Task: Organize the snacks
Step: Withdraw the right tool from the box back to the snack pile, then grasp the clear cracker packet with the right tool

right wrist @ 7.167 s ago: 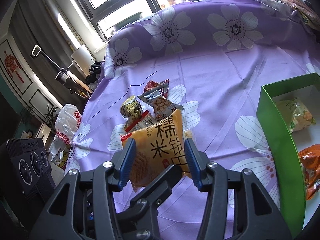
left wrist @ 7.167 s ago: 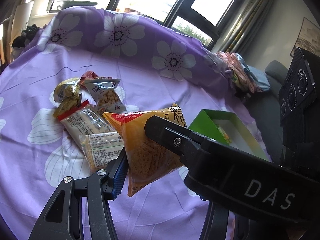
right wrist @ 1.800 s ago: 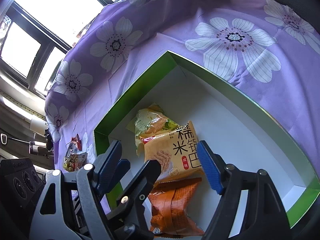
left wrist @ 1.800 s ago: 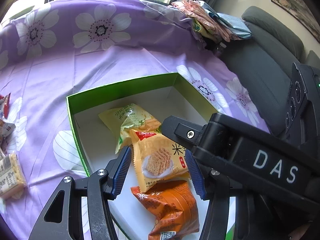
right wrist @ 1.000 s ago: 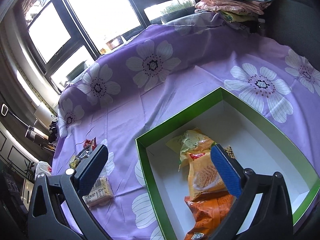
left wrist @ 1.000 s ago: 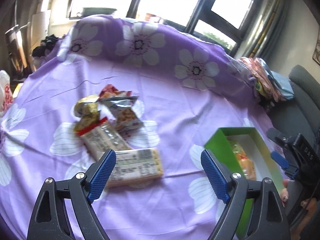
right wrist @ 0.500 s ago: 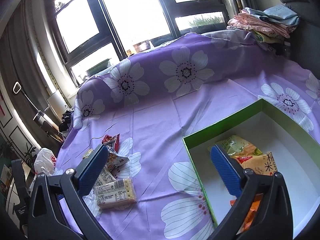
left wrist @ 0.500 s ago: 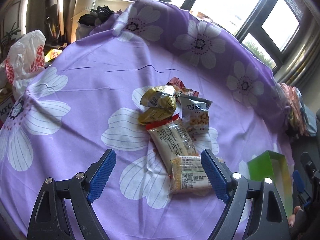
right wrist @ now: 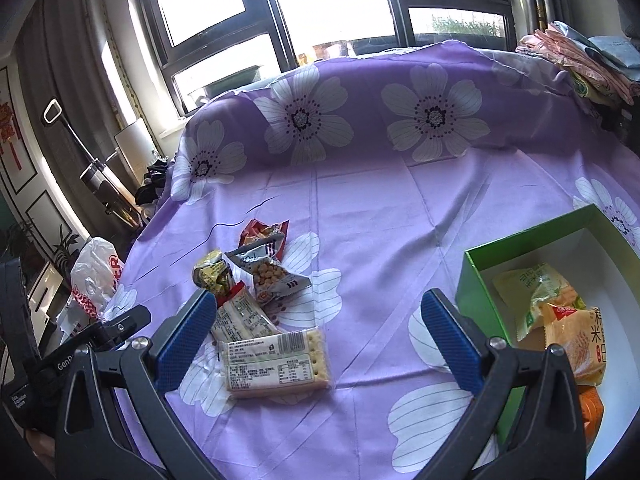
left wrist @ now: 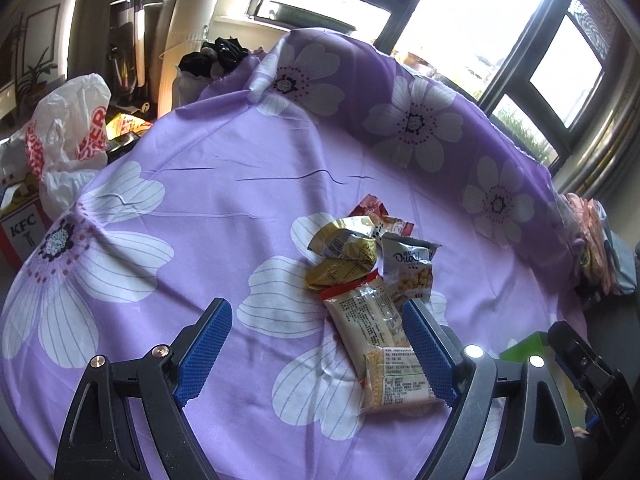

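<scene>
A: Several snack packets are left in a loose pile on the purple flowered cloth over the worktop, well apart from the green box, in which a few packets are already laid. Both claws are seen spread wide and empty: the left claw is held above the pile, the right claw between the pile and the box.

B: Which packet is judged to be taken first?

A: The cracker packet, since it lies nearest, flat, with its printed label up. One end is overlapped by the long clear packet, so the free end should be chosen.

B: How is a clean grasp to be made?

A: The left claw should be lowered with its pads on either side of the packet's short width, not its length, and closed gently so that the crackers are not crushed. The cloth should be kept out of the pinch. The peanut packet and the gold wrappers are touching their neighbours, so a straight lift is advised, lest they be dragged along.
</scene>
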Demonstrator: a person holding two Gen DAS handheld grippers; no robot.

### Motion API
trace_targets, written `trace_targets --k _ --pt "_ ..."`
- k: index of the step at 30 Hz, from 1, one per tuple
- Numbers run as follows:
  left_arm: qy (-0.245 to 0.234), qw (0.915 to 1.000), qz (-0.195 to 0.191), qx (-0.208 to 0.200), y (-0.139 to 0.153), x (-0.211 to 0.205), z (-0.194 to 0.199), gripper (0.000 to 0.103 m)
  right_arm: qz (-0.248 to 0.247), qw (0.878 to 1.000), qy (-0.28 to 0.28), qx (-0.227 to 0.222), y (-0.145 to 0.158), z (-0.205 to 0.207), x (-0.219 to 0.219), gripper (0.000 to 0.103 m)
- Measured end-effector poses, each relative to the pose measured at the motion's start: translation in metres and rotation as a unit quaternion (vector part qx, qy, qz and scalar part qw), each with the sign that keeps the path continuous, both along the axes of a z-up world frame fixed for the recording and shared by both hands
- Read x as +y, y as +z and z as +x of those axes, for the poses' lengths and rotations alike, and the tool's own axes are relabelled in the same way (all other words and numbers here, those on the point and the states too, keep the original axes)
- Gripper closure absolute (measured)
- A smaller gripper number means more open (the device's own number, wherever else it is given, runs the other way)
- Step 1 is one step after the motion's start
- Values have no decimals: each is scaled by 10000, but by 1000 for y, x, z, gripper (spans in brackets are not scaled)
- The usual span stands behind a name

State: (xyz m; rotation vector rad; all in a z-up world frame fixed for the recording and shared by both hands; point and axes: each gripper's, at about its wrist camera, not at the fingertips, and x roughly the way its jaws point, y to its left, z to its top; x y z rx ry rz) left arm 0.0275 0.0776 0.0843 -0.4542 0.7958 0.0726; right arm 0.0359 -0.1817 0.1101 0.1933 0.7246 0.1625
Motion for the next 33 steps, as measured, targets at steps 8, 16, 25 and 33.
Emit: trace_targets --k 8,16,25,33 --pt "-62 9976 -200 655 -27 4 14 16 525 9938 637 749 -30 50 33 1" --pt "-662 9919 -361 1018 -41 -27 17 16 910 9831 630 1461 -59 53 23 19" --pt "-1018 9866 -216 1259 -57 -60 18 42 589 9805 668 1750 -73 52 26 36" --pt "-1090 9859 -220 1250 -58 -65 20 43 506 9775 660 1941 -84 53 25 44"
